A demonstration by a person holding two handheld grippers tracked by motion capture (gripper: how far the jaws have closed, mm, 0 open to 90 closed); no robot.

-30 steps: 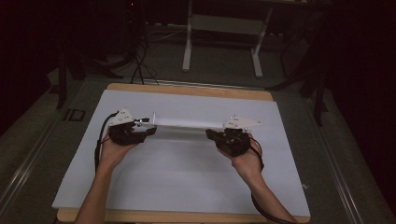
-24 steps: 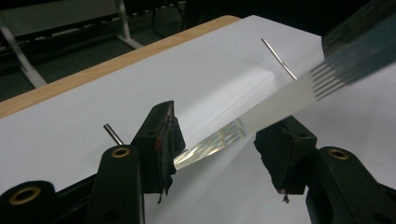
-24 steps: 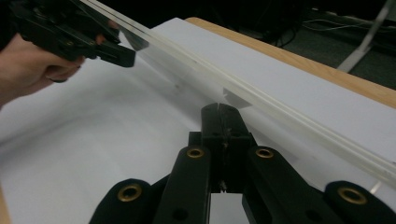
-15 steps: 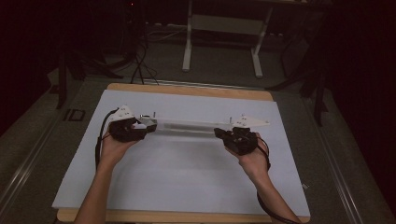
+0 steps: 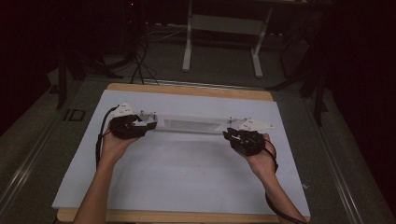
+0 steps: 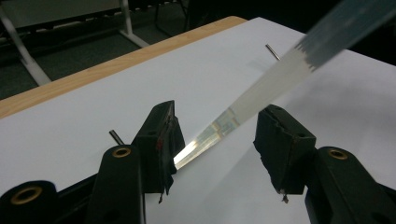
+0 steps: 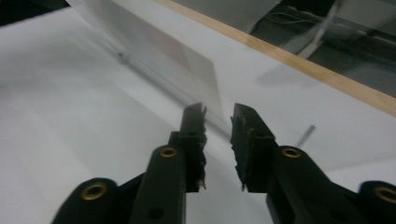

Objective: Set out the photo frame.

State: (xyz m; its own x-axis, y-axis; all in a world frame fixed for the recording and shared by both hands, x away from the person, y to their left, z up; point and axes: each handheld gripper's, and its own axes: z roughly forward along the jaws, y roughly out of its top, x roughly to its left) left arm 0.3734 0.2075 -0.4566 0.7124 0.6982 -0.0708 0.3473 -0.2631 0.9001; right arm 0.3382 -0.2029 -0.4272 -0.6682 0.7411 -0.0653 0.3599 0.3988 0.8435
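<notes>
A long clear plastic strip [image 5: 189, 124] lies across the white surface [image 5: 187, 177] between both hands. The left gripper [image 6: 219, 140] stands wide, one end of the strip between its jaws but unpressed. The right gripper [image 7: 217, 123] has just been opening, nothing between its jaws. Best to let go gently and back away level, so the strip stays put.

A clear strip [image 5: 191, 124] lies across the white sheet [image 5: 187, 177] on the table [image 5: 187, 89], between left gripper [image 5: 140, 125] and right gripper [image 5: 229, 134].
</notes>
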